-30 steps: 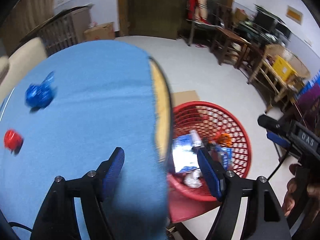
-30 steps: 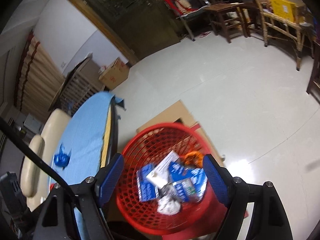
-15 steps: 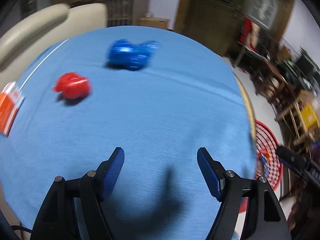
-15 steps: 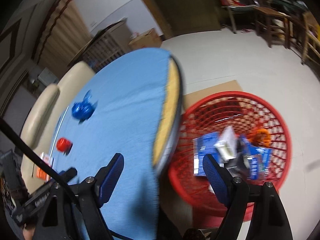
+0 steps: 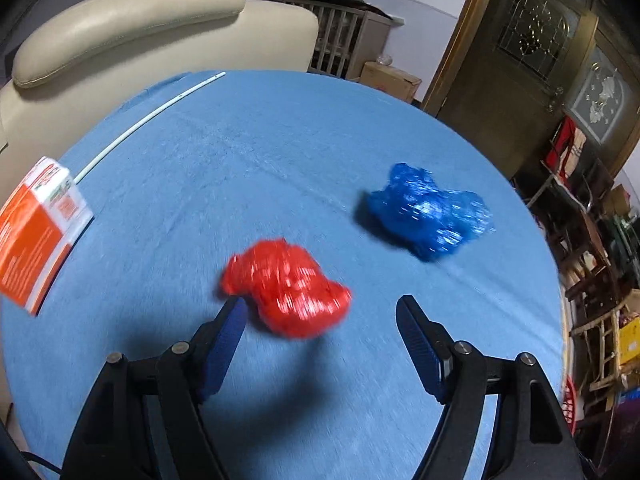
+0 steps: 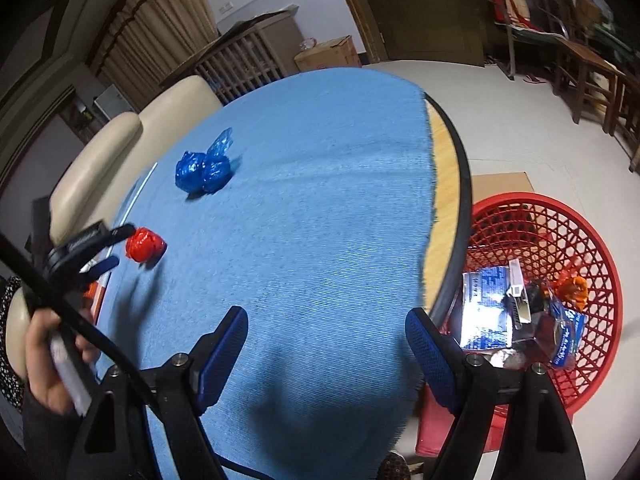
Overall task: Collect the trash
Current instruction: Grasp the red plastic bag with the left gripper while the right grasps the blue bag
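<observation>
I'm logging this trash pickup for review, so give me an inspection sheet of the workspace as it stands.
Surface: round table under a blue cloth; bare wood strip at its right edge.
Job's things: red crumpled wrapper and blue crumpled wrapper lie apart on the cloth; red basket on the floor beside the table holds trash.
Clutter: orange box and a thin white stick near the cloth's edge.
Grippers: left tongs open, right by the red wrapper; right tongs open, empty.
Cables: black cable crosses the right wrist view.
Surroundings: cream armchair, wooden furniture, cardboard box.
</observation>
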Available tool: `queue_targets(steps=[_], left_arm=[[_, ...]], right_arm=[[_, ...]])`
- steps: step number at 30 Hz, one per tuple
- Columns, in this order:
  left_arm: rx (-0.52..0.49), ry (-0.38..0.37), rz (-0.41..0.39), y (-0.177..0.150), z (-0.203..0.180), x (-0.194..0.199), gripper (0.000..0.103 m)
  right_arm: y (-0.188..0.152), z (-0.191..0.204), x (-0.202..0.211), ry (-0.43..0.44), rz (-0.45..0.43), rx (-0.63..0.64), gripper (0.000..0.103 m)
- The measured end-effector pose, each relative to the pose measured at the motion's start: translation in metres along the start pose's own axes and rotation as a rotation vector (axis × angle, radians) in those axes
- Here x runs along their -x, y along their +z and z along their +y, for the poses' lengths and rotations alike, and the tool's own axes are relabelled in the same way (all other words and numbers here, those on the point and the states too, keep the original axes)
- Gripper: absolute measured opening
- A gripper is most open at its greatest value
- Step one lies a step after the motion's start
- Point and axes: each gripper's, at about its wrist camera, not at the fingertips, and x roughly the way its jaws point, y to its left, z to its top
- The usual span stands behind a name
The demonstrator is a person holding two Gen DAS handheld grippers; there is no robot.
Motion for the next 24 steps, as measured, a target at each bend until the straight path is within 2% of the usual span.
queue_targets(steps=[5,6,7,12,24], left_arm=[[-0.008,0.049,0.051,0.002,0.003,-0.036,0.078],[-0.019,0.052,0.060,0.001,0.002,-0.041,0.070],[-0.038,0.063,0.070,-0.001,0.001,-0.045,0.044],[-0.093,0.079,0.065,-0.011,0.000,-0.039,0.042],[-0.093,0.141,0.086,-0.035,0.026,-0.023,0.042]], right_arm=[[0.005,0.006,-0.009,-0.008,0.014,0.011,0.084],[0.007,0.006,-0.011,-0.009,0.016,0.013,0.084],[0.009,0.008,-0.013,-0.009,0.018,0.016,0.084],[0.020,0.022,-0.024,0.001,0.025,0.050,0.084],[0.064,0.095,-0.072,0.056,0.014,0.171,0.084]])
